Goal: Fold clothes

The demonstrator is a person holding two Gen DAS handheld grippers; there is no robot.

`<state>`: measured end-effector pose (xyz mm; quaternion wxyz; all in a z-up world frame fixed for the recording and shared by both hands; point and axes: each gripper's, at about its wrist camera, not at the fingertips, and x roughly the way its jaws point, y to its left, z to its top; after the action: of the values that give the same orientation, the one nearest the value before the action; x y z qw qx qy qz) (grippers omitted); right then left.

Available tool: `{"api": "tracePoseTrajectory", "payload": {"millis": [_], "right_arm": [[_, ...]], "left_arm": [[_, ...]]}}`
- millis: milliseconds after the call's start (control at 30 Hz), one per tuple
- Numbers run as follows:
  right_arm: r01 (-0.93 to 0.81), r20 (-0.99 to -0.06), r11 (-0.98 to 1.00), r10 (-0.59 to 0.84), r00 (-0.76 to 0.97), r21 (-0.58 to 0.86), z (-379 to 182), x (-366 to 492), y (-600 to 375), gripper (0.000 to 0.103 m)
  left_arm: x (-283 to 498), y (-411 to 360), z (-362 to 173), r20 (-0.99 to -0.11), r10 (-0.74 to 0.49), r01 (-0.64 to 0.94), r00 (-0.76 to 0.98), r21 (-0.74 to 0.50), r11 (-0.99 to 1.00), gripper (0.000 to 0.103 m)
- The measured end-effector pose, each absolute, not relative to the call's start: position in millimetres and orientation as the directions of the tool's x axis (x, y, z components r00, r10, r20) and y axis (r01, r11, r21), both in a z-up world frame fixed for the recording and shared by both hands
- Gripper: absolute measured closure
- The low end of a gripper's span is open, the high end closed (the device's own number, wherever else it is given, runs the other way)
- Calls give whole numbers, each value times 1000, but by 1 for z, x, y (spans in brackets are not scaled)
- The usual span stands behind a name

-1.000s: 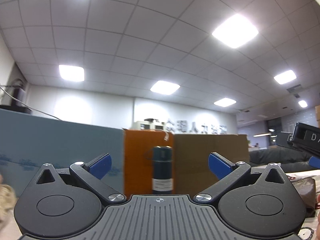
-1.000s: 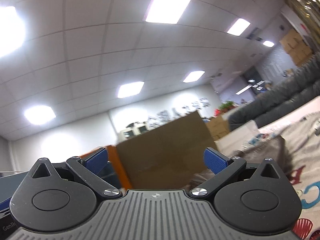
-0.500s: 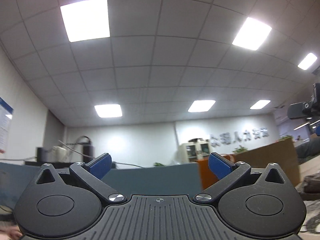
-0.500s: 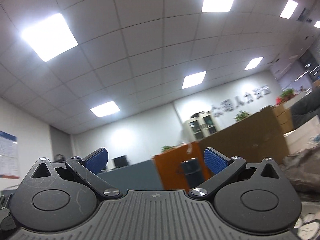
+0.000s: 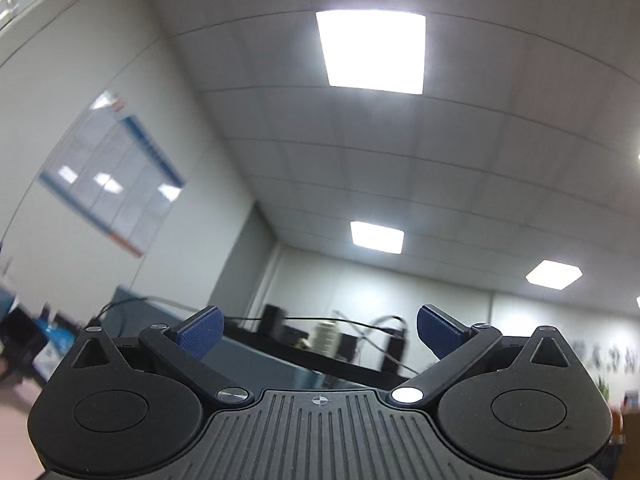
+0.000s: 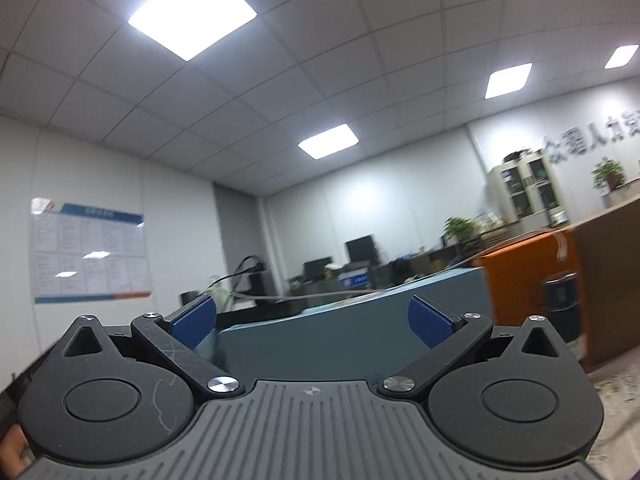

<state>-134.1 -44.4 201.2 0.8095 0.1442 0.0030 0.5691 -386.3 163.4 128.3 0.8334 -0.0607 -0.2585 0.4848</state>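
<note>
Both grippers tilt up toward the ceiling. The left gripper (image 5: 318,332) has its jaws spread wide with nothing between them; the right gripper (image 6: 312,322) likewise, wide apart and empty, facing a blue partition (image 6: 360,320) and an orange box (image 6: 528,276). No clothes appear in either view.

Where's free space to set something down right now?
Hardly any shows: both cameras tilt up. Only a pale strip below the cardboard box, right wrist view. Behind the blue partition it is crowded: monitors, cables.
</note>
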Motion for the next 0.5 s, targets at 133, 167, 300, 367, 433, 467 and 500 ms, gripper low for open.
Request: {"api": "tracePoseTrajectory", "payload": {"millis": [133, 167, 300, 367, 433, 467, 500], "right_arm": [[-949, 72, 230, 965, 251, 215, 211, -148, 19, 0], [-955, 45, 211, 973, 225, 208, 208, -152, 34, 0], [-974, -95, 156, 985, 142, 164, 190, -174, 110, 0], [-983, -172, 133, 979, 110, 130, 159, -174, 139, 0], [-991, -239, 98, 968, 75, 86, 133, -184, 168, 0], [-995, -271, 77, 961, 57, 64, 122, -190, 185, 1], [-997, -298, 57, 954, 40, 47, 110, -195, 198, 2]], "left_arm": [[-407, 211, 108, 272, 889, -729, 368, -509, 457, 0], [-410, 222, 101, 243, 899, -716, 365, -543, 438, 0], [-413, 258, 62, 95, 900, -665, 426, -642, 382, 1], [-414, 276, 42, 23, 889, -639, 458, -687, 347, 3], [-421, 293, 32, -25, 872, -606, 488, -729, 318, 4], [-426, 293, 28, -32, 871, -590, 490, -747, 305, 4], [-430, 294, 25, -34, 871, -580, 490, -759, 297, 5]]}}
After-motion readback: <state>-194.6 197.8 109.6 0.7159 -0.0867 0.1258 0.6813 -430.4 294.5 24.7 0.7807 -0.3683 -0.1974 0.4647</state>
